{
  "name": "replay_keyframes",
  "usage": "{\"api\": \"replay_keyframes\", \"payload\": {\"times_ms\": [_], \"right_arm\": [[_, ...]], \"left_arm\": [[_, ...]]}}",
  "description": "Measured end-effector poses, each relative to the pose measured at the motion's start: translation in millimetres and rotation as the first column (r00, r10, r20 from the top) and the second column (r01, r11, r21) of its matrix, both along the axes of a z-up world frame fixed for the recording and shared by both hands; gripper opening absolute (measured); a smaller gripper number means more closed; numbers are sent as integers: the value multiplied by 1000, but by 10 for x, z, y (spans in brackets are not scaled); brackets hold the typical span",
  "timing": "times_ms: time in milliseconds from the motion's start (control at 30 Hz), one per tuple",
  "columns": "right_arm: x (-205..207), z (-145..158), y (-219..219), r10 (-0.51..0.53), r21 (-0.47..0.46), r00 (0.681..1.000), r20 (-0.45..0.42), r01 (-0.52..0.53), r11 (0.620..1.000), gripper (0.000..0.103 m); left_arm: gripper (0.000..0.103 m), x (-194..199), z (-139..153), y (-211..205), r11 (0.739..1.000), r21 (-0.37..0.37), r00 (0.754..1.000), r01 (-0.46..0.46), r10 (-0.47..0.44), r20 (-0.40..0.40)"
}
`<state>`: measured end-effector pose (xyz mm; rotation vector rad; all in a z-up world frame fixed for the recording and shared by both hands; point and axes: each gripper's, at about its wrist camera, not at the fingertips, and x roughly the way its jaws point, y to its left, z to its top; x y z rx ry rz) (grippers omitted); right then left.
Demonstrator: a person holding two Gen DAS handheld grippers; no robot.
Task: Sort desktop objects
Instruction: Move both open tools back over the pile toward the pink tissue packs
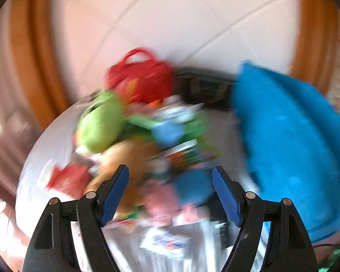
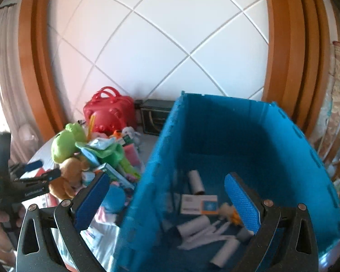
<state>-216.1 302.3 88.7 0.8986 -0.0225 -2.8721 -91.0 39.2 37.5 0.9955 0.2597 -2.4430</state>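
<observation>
the right gripper (image 2: 167,198) is hanging with jaws apart and empty over the blue bin (image 2: 283,140) — paper rolls (image 2: 196,181) and a box already lying inside. the left gripper (image 1: 170,192), also spread and empty, is hovering over the toy pile (image 2: 97,156) on the counter (image 1: 34,158) — likely picking next; the brown plush (image 2: 68,179) looks nearest, green frog plush (image 2: 65,140) and red bag (image 2: 111,111) farther back.
</observation>
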Motion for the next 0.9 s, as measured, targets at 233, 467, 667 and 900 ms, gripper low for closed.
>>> {"api": "replay_keyframes", "payload": {"times_ms": [233,467,667,900], "right_arm": [[-127,-182,-630,64,-43,998,3,-64,997,103],[-360,-774,-1332,139,-102,983,121,-126,987,103],[-540,-1512,-1632,134,-57,951,280,-124,991,103],[-571,-2230,-1756,159,-27,893,420,-163,986,103]], "left_arm": [[76,694,-607,-1218,958,76,956,-278,269,114],[76,1094,-1450,-2037,864,184,869,-469,413,272],[76,959,-2019,-2263,812,297,851,-502,402,338],[99,755,-2415,-2224,825,170,797,-538,433,420]]}}
